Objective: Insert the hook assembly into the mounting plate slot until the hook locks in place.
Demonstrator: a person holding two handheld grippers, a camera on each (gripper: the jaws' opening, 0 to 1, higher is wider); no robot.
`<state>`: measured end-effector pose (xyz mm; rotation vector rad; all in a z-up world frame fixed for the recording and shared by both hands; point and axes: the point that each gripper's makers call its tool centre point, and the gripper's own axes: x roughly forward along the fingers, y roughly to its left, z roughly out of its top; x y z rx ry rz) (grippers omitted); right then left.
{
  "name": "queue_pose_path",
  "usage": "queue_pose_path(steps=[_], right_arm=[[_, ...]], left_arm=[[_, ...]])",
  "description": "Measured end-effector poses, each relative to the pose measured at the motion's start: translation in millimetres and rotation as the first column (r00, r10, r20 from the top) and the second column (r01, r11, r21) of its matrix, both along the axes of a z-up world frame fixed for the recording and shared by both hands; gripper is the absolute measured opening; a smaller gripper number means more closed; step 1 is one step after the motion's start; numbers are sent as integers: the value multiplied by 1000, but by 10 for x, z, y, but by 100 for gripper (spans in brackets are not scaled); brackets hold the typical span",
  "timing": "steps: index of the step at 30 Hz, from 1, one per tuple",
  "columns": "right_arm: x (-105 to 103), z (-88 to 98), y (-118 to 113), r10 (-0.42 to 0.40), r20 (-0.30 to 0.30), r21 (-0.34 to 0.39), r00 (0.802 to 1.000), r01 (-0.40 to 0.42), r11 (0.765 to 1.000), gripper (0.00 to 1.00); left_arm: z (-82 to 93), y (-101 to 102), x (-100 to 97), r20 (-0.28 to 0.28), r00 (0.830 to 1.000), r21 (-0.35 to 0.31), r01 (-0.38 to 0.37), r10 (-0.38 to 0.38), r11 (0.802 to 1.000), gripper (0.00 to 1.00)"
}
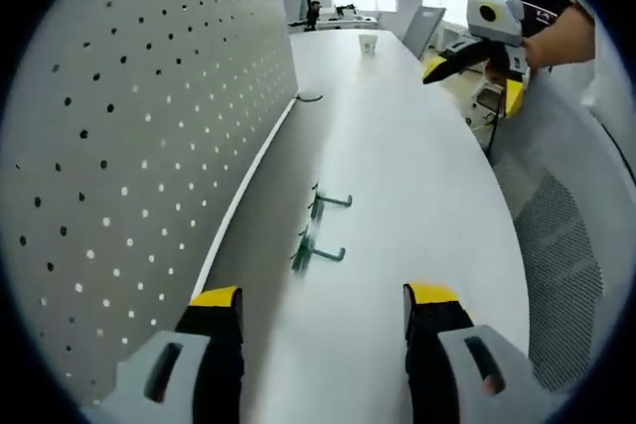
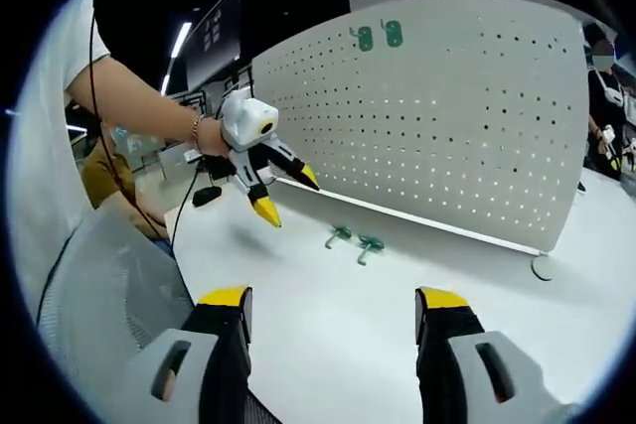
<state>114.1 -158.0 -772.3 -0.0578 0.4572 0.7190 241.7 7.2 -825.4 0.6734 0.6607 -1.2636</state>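
Observation:
Two green hooks (image 1: 328, 202) (image 1: 316, 253) lie side by side on the white table (image 1: 417, 176), close to the foot of the upright white pegboard (image 1: 149, 116). My left gripper (image 1: 324, 297) hangs open just short of them, with nothing between its jaws. My right gripper (image 1: 475, 81) is held open in a hand above the table's far right edge. In the right gripper view the same hooks (image 2: 338, 236) (image 2: 370, 244) lie before the pegboard (image 2: 447, 116). There the left gripper (image 2: 288, 196) hovers open to their left, and the right gripper (image 2: 333, 297) is open and empty. Two more green hooks (image 2: 365, 39) (image 2: 393, 33) hang near the board's top.
A paper cup (image 1: 368, 44) stands far down the table. A thin cable loop (image 1: 310, 97) lies by the pegboard's far end. A mesh chair (image 1: 566, 265) is beside the table's right edge. A seated person (image 2: 99, 176) and a standing person (image 2: 606, 86) are behind.

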Motion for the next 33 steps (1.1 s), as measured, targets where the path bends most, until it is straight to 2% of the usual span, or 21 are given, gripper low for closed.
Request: queue_pose_path(steps=[12,20,30,33], right_arm=[[-12,2,-44,-17,-4,4,1000,17,1000,64],[-16,4,-63,-21,-5,4,1000,22,1000,64],[12,39,-71,-26,-2,6,1000,26,1000,64],[21,53,-71,-28,-1,12,1000,28,1000,64]], left_arm=[[-140,-156,42,-33,994,79,111,-108,991,67],[-261,-226,65,-61,984,136,172,-165,976,66],[-378,-290,117,-90,975,180,215,-201,960,64],[-413,-310,69,-101,965,205,257,-241,945,64]])
